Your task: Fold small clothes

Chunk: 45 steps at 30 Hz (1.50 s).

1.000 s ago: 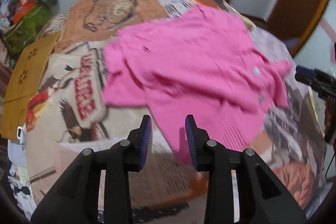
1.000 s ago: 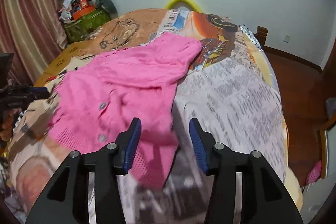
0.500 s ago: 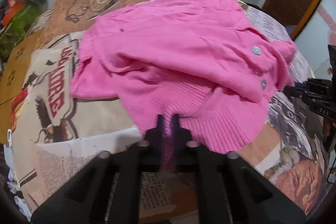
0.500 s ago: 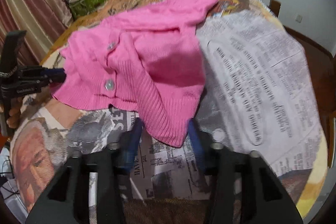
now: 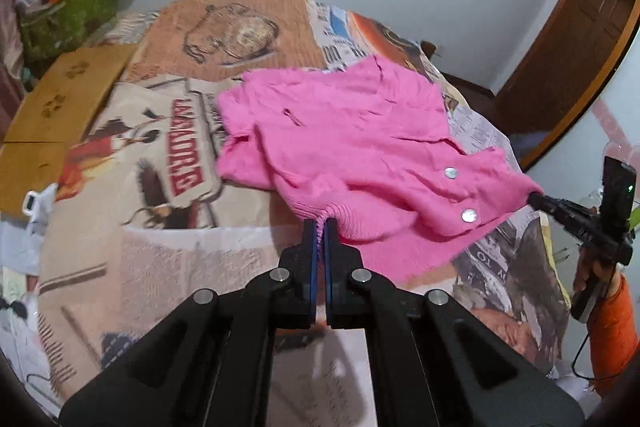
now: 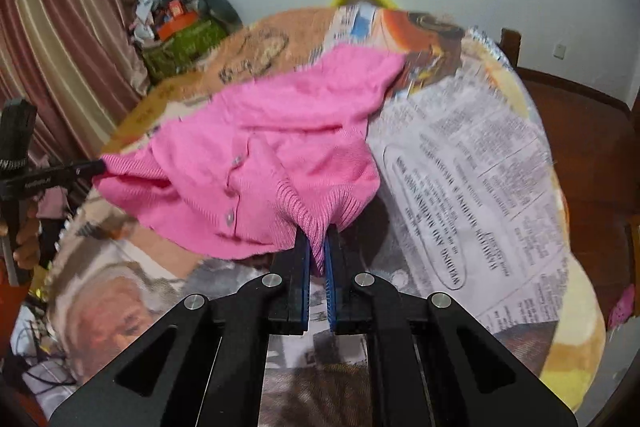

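Right at the left gripper (image 5: 320, 227), the two blue-padded fingers are pressed together on the ribbed hem of the pink cardigan (image 5: 360, 143), with only a thin ridge of knit showing between them. The right gripper (image 6: 317, 247) is clamped the same way on another part of that ribbed hem; in its own view a tongue of ribbing hangs down between the pads.

Outward from both pinches, the cardigan runs away from the grippers toward the far wall. Its near edge is lifted and sags between the two holds, while the far part, neckline and sleeves, lies on the bed (image 5: 120, 247) with its printed blanket. So the garment's long axis points straight ahead of both grippers, hem nearest, collar farthest. The two buttons (image 5: 451, 172) on the placket sit toward the right gripper's side, and the hem between the grippers is slack rather than taut.

Neither gripper looks clearly nearer the garment; each holds a hem corner at about the same depth. My reading is that the next move turns on this layout: with the body lying forward, carrying the hem ahead would fold it over the collar, whereas drawing it back and apart would spread it flat first. Which is intended cannot be told.
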Motion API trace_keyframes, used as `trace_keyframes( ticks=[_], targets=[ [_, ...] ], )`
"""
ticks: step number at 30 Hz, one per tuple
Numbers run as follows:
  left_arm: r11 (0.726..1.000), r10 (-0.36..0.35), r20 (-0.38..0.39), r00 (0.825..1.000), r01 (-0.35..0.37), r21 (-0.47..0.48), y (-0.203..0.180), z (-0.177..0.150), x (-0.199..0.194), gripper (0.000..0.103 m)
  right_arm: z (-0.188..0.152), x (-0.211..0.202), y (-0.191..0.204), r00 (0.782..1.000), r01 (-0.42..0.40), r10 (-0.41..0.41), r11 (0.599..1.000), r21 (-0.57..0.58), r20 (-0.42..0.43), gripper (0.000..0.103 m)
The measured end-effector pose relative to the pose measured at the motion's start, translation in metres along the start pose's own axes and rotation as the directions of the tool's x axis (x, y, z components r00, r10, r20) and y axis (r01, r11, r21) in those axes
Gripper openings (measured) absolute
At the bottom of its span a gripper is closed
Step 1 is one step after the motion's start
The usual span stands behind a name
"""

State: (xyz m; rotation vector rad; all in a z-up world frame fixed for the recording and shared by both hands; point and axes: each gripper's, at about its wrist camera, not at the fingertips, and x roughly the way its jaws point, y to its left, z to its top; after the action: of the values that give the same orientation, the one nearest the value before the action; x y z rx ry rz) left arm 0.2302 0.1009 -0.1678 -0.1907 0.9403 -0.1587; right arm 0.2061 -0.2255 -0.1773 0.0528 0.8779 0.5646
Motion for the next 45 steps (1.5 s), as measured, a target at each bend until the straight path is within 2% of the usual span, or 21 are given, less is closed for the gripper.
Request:
trace_keyframes(
  ticks=[4,7,13,16,21,23,25,27,32,35,38,39,40,41,42,45],
  targets=[
    [0.999,0.037,-0.015,0.999,-0.037,-0.039,0.014,-0.017,-0.012,0.002,0.002,-0.011,0.003,1.0,-0.007,0.006,1.0,0.006,0.029,0.006],
    [0.995,0.046,-0.049,0.998,-0.051,-0.092,0.032,-0.034,-0.013,0.002,-0.002,-0.013,0.004,1.0,-0.013,0.012,1.0,0.015,0.02,0.005],
    [0.987,0.086,-0.119,0.989,-0.101,-0.128,0.052,-0.079,-0.01,0.002,-0.03,-0.008,0.0,0.999,-0.019,0.021,0.999,0.048,-0.047,0.006],
    [0.986,0.077,-0.15,0.986,-0.097,-0.134,0.057,-0.091,-0.007,0.002,-0.043,-0.003,-0.001,0.995,-0.009,0.014,0.999,0.052,-0.099,0.006],
    [0.987,0.149,-0.109,0.983,-0.154,-0.045,0.04,-0.088,-0.022,0.005,-0.049,-0.002,0.0,0.99,-0.012,0.021,0.998,0.065,-0.142,0.011],
    [0.989,0.142,-0.081,0.987,-0.144,-0.018,0.032,-0.08,-0.028,0.013,-0.047,-0.005,0.001,0.992,0.002,0.006,0.998,0.062,-0.127,0.017],
    [0.991,0.133,-0.063,0.989,-0.132,0.014,0.022,-0.072,-0.03,0.026,-0.047,-0.01,0.003,0.995,0.004,0.001,0.999,0.055,-0.104,0.025],
    [0.991,0.124,-0.061,0.99,-0.12,0.058,0.01,-0.069,-0.026,0.032,-0.046,-0.012,0.005,0.996,0.004,0.0,0.999,0.045,-0.094,0.03],
    [0.987,0.09,-0.117,0.989,-0.073,0.144,-0.02,-0.07,0.002,0.034,-0.051,-0.009,0.009,0.995,-0.011,0.016,0.999,0.047,-0.102,0.032],
    [0.977,0.092,-0.154,0.984,-0.059,0.206,-0.037,-0.073,0.023,0.039,-0.054,-0.006,0.008,0.994,-0.016,0.023,0.998,0.06,-0.111,0.032],
    [0.976,0.089,-0.166,0.982,-0.053,0.21,-0.041,-0.074,0.036,0.039,-0.056,-0.005,0.006,0.993,-0.021,0.03,0.997,0.076,-0.116,0.032],
    [0.98,0.078,-0.171,0.982,-0.044,0.194,-0.039,-0.071,0.038,0.037,-0.057,-0.005,0.006,0.993,-0.02,0.03,0.997,0.079,-0.117,0.032],
    [0.985,0.063,-0.175,0.983,-0.032,0.172,-0.037,-0.07,0.038,0.019,-0.058,-0.005,0.006,0.993,-0.02,0.029,0.997,0.08,-0.117,0.032],
    [0.989,0.044,-0.182,0.982,-0.017,0.147,-0.034,-0.068,0.039,0.006,-0.058,-0.005,0.006,0.993,-0.018,0.027,0.997,0.081,-0.117,0.032],
    [0.992,0.04,-0.188,0.981,-0.017,0.123,-0.03,-0.066,0.04,0.002,-0.059,-0.006,0.006,0.993,-0.016,0.025,0.997,0.08,-0.116,0.032],
    [0.997,0.024,-0.167,0.986,-0.012,0.07,-0.021,-0.064,0.034,0.002,-0.06,-0.007,0.006,0.993,-0.018,0.027,0.996,0.086,-0.112,0.032]
  ],
)
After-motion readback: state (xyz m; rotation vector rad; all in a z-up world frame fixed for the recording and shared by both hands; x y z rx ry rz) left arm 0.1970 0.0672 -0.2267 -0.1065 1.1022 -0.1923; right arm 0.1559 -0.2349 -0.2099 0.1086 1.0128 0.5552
